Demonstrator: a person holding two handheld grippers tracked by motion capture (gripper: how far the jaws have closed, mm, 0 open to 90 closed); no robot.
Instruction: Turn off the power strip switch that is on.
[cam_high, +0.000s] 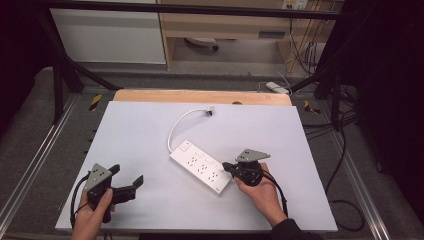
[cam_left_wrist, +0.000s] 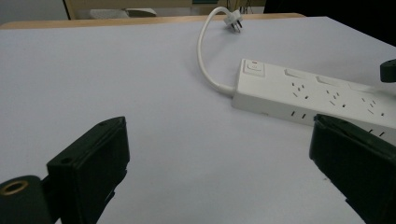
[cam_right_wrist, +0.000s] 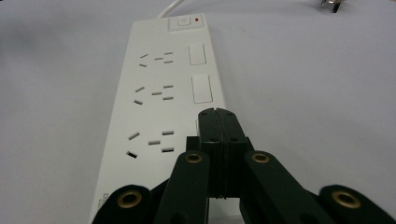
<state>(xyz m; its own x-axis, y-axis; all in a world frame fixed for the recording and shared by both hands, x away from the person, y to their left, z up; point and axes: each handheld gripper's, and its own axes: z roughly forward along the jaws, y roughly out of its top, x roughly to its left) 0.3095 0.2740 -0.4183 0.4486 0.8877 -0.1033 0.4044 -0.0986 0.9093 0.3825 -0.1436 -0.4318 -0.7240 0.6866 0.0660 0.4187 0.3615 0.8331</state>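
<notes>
A white power strip (cam_high: 200, 167) lies slantwise on the white table top (cam_high: 140, 135), and its cord curls back to a plug (cam_high: 209, 111). My right gripper (cam_high: 226, 166) is shut with nothing between its jaws. Its closed tip (cam_right_wrist: 218, 114) rests on or just over the nearest of the rocker switches along the strip (cam_right_wrist: 159, 93); two more switches (cam_right_wrist: 201, 87) and a main button (cam_right_wrist: 184, 22) lie beyond. My left gripper (cam_high: 127, 174) is open near the front left, apart from the strip. Its jaws (cam_left_wrist: 219, 154) stand wide, pointing at the strip (cam_left_wrist: 317, 95) and the plug (cam_left_wrist: 232, 19).
A wooden strip (cam_high: 200, 96) borders the table's far edge. Black frame bars (cam_high: 60, 75) stand at the back corners. Loose cables (cam_high: 345, 150) and a white adapter (cam_high: 277, 87) lie on the floor to the right.
</notes>
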